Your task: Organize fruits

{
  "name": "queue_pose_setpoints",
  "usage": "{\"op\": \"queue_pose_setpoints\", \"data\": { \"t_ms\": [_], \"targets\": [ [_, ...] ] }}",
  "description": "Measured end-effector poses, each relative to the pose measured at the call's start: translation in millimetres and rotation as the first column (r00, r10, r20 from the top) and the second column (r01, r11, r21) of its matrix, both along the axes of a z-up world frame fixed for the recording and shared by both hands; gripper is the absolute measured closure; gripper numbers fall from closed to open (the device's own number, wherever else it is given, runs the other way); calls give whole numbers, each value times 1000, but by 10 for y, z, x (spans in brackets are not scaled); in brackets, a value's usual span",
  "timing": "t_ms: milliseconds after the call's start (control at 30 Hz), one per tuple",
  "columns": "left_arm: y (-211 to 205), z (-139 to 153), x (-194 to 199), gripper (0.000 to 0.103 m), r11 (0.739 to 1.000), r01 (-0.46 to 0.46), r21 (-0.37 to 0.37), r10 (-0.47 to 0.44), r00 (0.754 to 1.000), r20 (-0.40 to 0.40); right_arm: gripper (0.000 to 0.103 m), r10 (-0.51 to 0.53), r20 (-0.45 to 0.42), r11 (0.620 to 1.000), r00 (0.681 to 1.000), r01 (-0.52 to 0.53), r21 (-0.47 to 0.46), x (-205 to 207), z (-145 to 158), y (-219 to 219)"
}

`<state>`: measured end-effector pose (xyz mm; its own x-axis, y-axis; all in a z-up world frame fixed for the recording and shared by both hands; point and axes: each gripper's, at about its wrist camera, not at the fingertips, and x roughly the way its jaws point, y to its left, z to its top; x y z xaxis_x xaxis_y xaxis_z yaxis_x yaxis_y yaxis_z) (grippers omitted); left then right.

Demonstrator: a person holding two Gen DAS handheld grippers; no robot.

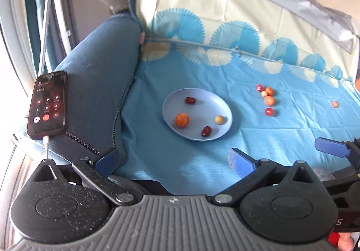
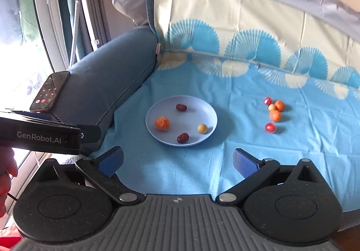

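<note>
Blue patterned cloth (image 2: 202, 172) covers the seat, bearing a plate (image 2: 209, 116) with four fruits. Right of the plate lies a loose cluster of fruits (image 2: 274, 114). Left gripper (image 1: 175, 161) and right gripper (image 2: 178, 161) hang spread, empty, nearer than the plate. Sorting seems underway; next, reach the cluster.

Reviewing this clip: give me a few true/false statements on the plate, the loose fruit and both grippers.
1. The plate holds four fruits. True.
2. The left gripper grips a red date. False: it is open and empty.
3. A cluster of loose fruits lies on the cloth to the right of the plate. True.
4. The right gripper is shut. False: its jaws stand apart, empty.
5. The phone lies on the plate. False: it rests on the blue armrest.
</note>
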<state>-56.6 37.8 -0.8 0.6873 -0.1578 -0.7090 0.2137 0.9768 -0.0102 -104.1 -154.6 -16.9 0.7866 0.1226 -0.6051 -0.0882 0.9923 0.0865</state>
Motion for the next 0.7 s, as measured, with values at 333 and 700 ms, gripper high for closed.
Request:
{"op": "queue_pose_setpoints", "data": {
  "t_ms": [333,700],
  "targets": [
    [-32,171,-247,0,1000,19,6,-19,997,70,1,-4,68,1000,998,5,-9,-287,140,40],
    [-22,184,-254,0,1000,30,5,-31,997,67,1,-9,80,1000,997,10,-9,-320,158,51]
  ]
}}
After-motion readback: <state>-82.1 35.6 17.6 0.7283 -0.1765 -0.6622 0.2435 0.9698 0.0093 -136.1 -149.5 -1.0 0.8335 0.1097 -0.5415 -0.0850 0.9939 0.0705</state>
